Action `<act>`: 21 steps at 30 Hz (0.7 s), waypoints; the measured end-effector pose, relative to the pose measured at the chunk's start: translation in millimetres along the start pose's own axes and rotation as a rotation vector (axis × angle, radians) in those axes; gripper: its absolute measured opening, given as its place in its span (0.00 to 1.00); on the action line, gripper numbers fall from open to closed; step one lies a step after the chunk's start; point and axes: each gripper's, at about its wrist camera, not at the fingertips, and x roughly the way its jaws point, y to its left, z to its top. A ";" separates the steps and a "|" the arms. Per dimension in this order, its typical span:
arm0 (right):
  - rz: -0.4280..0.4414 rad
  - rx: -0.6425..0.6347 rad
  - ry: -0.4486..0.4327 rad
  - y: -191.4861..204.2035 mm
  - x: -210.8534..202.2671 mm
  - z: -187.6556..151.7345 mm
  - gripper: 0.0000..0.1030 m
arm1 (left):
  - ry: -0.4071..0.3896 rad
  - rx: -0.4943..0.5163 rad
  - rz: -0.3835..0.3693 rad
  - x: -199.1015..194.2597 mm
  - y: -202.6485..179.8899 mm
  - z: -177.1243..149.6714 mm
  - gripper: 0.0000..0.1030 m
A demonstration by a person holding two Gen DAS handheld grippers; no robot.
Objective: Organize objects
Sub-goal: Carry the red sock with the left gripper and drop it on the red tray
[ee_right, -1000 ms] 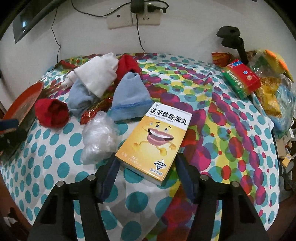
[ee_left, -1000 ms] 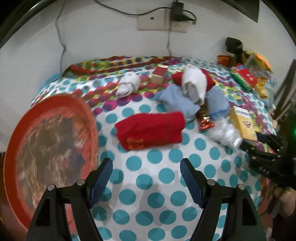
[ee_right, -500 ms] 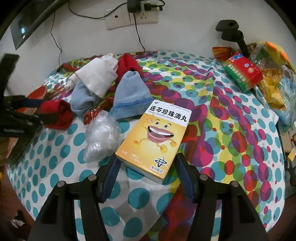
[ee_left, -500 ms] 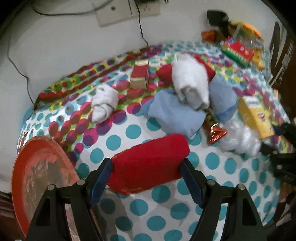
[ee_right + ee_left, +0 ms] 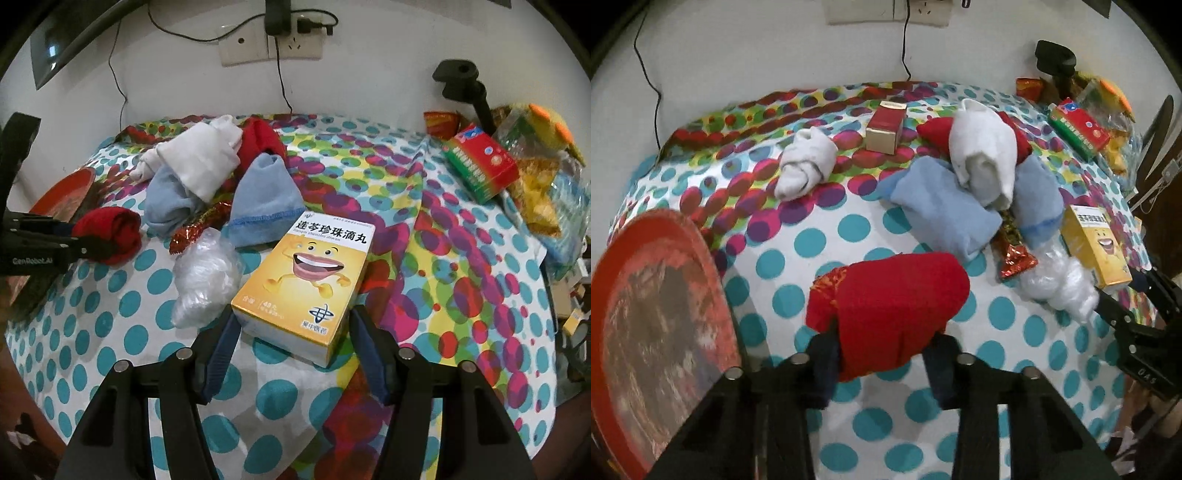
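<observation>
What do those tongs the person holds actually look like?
Both the left tongs and the right tongs are black angular frames with silver round bolts and two dark blue ribbed pads. The left tongs' body shows white lettering in the right wrist view.

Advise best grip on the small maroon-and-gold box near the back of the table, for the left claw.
Take the maroon-and-gold box across its two long side faces, coming down from above. It lies flat and stands clear of the rolled white sock on one side and the red cloth on the other, so the fingers likely fit on both sides. The left claw is closing on a red towel roll now.
</observation>
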 end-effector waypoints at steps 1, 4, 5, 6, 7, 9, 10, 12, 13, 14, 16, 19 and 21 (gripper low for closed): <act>0.000 -0.004 -0.003 -0.1 -1.8 0.1 0.56 | -0.004 -0.004 -0.001 -3.8 -1.9 -2.8 0.33; -0.004 -0.012 -0.007 -0.8 -5.4 0.6 0.55 | 0.003 -0.003 -0.029 -9.2 -7.3 -11.0 0.32; -0.002 -0.010 -0.007 -1.3 -6.1 0.6 0.55 | 0.003 -0.003 -0.030 -10.2 -10.1 -13.8 0.32; 0.000 -0.007 -0.007 -1.9 -6.6 0.3 0.55 | -0.001 -0.003 -0.029 -11.8 -12.7 -17.7 0.32; 0.001 -0.004 -0.008 -2.4 -7.2 0.0 0.55 | -0.001 0.005 -0.038 -13.5 -16.7 -23.5 0.32; 0.004 -0.003 -0.005 -3.2 -7.4 -1.1 0.55 | -0.006 -0.007 -0.032 -16.4 -19.5 -29.8 0.32; 0.009 0.000 -0.004 -3.6 -7.3 -1.6 0.55 | 0.000 -0.011 -0.046 -17.9 -20.8 -32.7 0.31; 0.014 0.006 -0.003 -5.7 -6.9 -2.9 0.57 | -0.010 -0.032 -0.054 -24.1 -22.6 -37.5 0.31; 0.018 0.012 0.000 -6.2 -5.8 -3.0 0.57 | -0.019 -0.026 -0.063 -30.0 -25.6 -40.2 0.31; 0.024 0.019 0.003 -6.8 -4.8 -3.0 0.57 | -0.029 -0.026 -0.067 -35.0 -27.3 -41.8 0.31; 0.030 0.030 0.010 -7.6 -2.4 -1.9 0.57 | -0.040 -0.024 -0.070 -43.2 -30.1 -41.3 0.31; 0.014 0.032 0.016 -6.9 1.8 0.9 0.58 | -0.061 -0.030 -0.076 -56.8 -27.5 -41.0 0.31; 0.001 0.031 0.021 -6.4 4.9 3.3 0.61 | -0.076 -0.038 -0.063 -64.2 -18.6 -42.6 0.31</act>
